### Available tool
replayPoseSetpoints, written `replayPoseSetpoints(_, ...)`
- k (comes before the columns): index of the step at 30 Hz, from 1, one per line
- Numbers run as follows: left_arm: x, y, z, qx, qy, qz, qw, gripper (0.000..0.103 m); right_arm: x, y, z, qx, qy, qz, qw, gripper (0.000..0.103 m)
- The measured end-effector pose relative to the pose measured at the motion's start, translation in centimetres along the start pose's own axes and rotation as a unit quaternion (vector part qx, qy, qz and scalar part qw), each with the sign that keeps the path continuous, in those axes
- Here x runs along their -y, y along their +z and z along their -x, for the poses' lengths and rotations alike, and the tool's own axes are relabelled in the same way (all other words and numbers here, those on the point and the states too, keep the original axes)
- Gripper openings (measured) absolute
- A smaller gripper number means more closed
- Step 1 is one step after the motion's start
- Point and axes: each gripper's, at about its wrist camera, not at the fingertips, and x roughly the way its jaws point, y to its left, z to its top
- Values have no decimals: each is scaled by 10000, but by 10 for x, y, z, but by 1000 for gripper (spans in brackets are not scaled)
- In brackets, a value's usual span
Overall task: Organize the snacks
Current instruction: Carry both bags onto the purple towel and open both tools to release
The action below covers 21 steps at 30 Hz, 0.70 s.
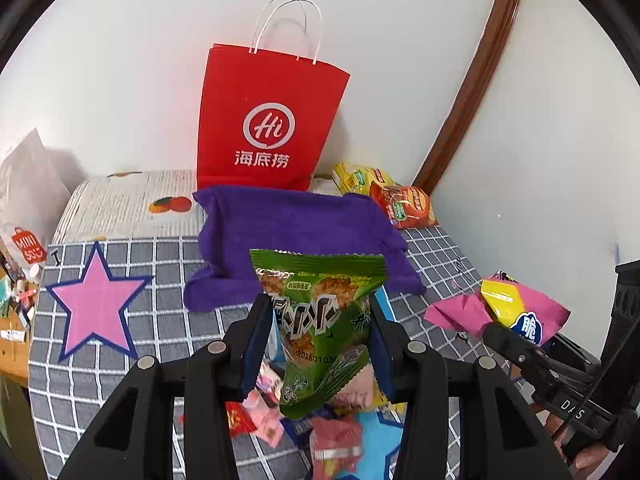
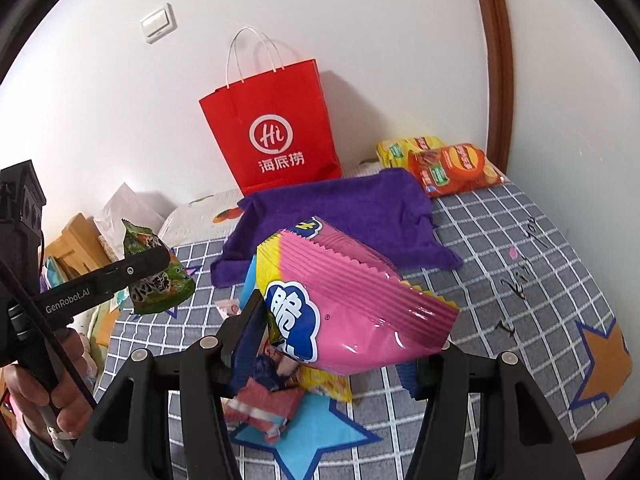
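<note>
Above checked cloth [image 1: 120,380], grippers clamp green packet [image 1: 320,320], pink packet [image 2: 360,320].

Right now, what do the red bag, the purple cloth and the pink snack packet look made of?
Red bag: matte paper, creased, twisted cord handles. Purple cloth: fuzzy, towel-like fabric, probably microfibre. Pink snack packet: glossy plastic film, shiny highlights, crimped zigzag seal.

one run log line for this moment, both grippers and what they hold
left gripper: shut on green snack packet | right gripper: shut on pink snack bag | both held above checked cloth
</note>
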Motion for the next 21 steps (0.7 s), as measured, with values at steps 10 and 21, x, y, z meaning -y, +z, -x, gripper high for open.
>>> replayPoseSetpoints(10,-14,27,-31,-38,5,106,9999,43,2,28,-28,-13,56,132,9999,57)
replayPoseSetpoints(21,-34,54,-91,-279,30,117,9995,43,20,61,-85,-143,-47,114,9998,57)
